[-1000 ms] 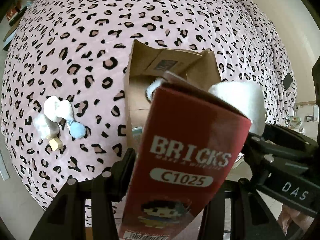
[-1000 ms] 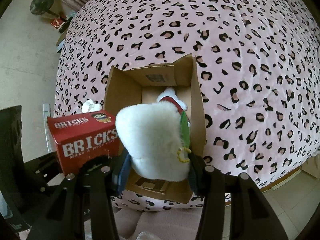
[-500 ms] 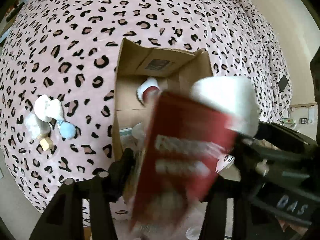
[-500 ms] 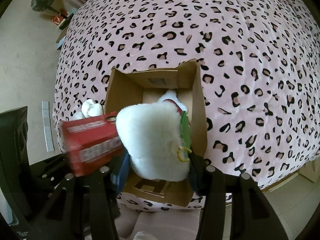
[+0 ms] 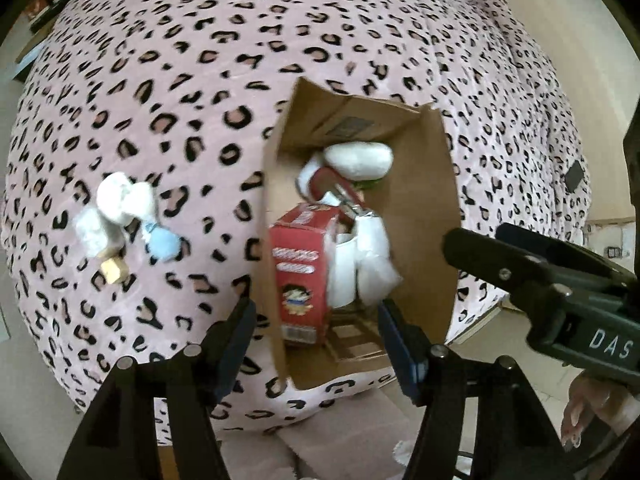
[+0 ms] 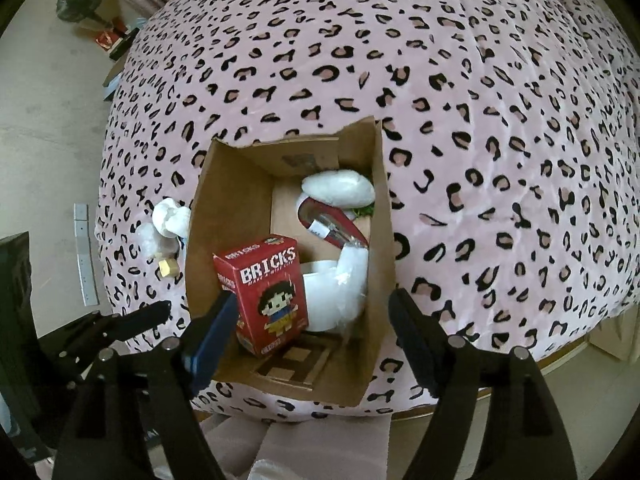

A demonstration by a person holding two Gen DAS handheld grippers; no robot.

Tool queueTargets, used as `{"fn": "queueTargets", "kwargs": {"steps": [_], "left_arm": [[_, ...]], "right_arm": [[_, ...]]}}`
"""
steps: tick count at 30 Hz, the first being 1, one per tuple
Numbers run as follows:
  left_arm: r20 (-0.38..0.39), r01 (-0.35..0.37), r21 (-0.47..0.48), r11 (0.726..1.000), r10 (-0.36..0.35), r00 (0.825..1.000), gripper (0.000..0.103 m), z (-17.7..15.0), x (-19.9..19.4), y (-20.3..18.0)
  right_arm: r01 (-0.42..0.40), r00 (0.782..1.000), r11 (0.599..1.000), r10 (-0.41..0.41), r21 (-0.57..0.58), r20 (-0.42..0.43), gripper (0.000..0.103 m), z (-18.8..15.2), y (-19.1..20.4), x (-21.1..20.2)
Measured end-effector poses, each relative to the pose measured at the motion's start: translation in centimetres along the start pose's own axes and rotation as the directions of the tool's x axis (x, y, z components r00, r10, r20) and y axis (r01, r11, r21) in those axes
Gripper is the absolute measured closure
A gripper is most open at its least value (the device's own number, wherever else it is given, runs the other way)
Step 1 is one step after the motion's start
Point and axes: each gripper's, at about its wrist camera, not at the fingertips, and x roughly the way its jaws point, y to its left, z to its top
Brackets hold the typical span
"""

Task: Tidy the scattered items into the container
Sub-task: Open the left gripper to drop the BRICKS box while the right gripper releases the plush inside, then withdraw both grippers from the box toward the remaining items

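An open cardboard carton [image 5: 436, 184] [image 6: 224, 216] lies on the bed. Inside it a red BRICKS box [image 5: 300, 272] [image 6: 268, 292] stands tilted against the left wall. A white plush [image 5: 358, 158] [image 6: 338, 188] lies at the far end on a red-and-white item [image 6: 332, 224]. My left gripper [image 5: 316, 312] hangs over the carton's near end, jaws opening, nothing between them. My right gripper [image 6: 316, 300] hovers there too, jaws opening and empty. White plush toys [image 5: 124, 200] [image 6: 170, 216], a light blue pompom [image 5: 164, 242] and a small wooden block [image 5: 112, 270] lie left of the carton.
The bed has a pink leopard-print cover [image 5: 200, 60] [image 6: 480, 120]. A white tub [image 6: 324, 300] and a plastic-wrapped white item [image 6: 354, 268] also sit in the carton. Bare floor and a fan [image 6: 80, 0] lie off to the left. A hand [image 5: 580, 412] shows at the lower right.
Both grippers have opened. The BRICKS box has dropped from the left gripper into the carton. The white plush has left the right gripper and now lies at the carton's far end.
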Motion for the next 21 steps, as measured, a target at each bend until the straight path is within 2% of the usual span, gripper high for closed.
{"fn": "queueTargets", "kwargs": {"steps": [13, 21], "left_arm": [[0.040, -0.008, -0.002, 1.000, 0.008, 0.999, 0.039, -2.2, -2.0, 1.8], [0.058, -0.004, -0.039, 0.999, 0.006, 0.998, 0.039, -3.7, -3.1, 4.3]], "right_arm": [[0.008, 1.000, 0.996, -0.010, -0.085, -0.024, 0.024, -1.5, 3.6, -0.7], [0.005, 0.999, 0.991, -0.012, -0.133, -0.046, 0.024, -2.7, 6.3, -0.7]]}}
